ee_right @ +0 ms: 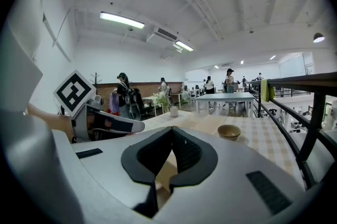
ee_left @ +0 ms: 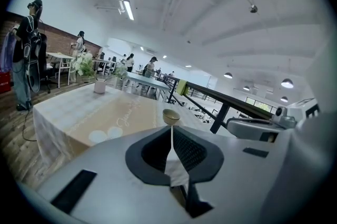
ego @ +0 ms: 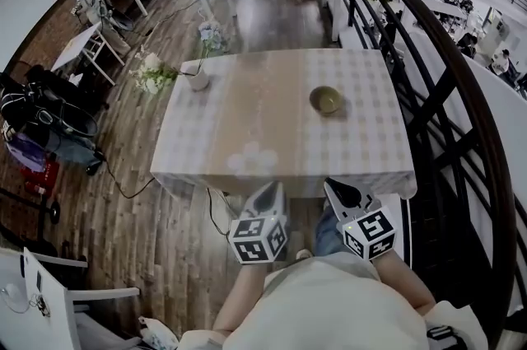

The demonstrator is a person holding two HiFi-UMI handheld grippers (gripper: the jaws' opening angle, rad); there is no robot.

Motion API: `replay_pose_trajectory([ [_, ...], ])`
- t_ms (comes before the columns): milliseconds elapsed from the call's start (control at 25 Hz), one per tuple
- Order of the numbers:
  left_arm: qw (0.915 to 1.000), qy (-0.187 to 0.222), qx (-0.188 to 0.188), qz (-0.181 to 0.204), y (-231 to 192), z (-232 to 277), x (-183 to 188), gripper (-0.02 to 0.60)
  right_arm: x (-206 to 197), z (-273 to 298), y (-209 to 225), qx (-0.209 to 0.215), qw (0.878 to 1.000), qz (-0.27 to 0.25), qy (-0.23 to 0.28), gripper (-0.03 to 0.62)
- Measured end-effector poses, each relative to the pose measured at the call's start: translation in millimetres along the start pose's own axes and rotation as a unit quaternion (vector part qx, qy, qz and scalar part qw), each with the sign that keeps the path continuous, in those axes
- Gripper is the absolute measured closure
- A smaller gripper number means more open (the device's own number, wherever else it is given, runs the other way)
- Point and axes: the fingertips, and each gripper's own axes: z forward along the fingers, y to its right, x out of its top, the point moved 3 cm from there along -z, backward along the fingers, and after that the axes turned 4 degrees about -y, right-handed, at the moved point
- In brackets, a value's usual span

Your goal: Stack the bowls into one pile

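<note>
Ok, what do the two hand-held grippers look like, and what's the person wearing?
The left hand-held gripper and right hand-held gripper have pale grey wedge-shaped bodies with black jaw pads. Each carries a white cube with black square markers. The person wears a cream top and blue jeans.

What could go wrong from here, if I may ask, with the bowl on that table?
1. The left gripper and the right gripper both have their jaws together and hold nothing. Reaching the bowl like that could shove it instead of gripping it.
2. The bowl rests on a tablecloth, so a nudge might slide it.
3. The flower vase at the table's far left could tip if swept.
</note>
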Motion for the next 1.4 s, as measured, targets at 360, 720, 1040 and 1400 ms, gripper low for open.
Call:
replay_pose_trajectory([
  [360, 1.0, -0.001, -0.004, 0.003, -2.9, -13.2, -1.4, 0.569, 2.4, -4.6, -12.0, -0.004, 1.0, -0.001, -0.002, 0.594],
  [720, 1.0, 0.001, -0.006, -0.002, -5.4, -11.4, 0.3, 0.569, 0.5, -4.7, -4.7, -0.013, 1.0, 0.013, -0.001, 0.594],
  [1040, 1.0, 0.003, -0.005, -0.004, -8.1, -11.9, -0.9, 0.569, -1.7, -2.7, -3.9, -0.013, 1.0, 0.012, 0.002, 0.594],
  [1400, 1.0, -0.003, -0.009, -0.002, -10.2, -13.7, -2.9, 0.571, 0.3, -3.4, -6.5, -0.017, 1.0, 0.01, 0.001, 0.594],
])
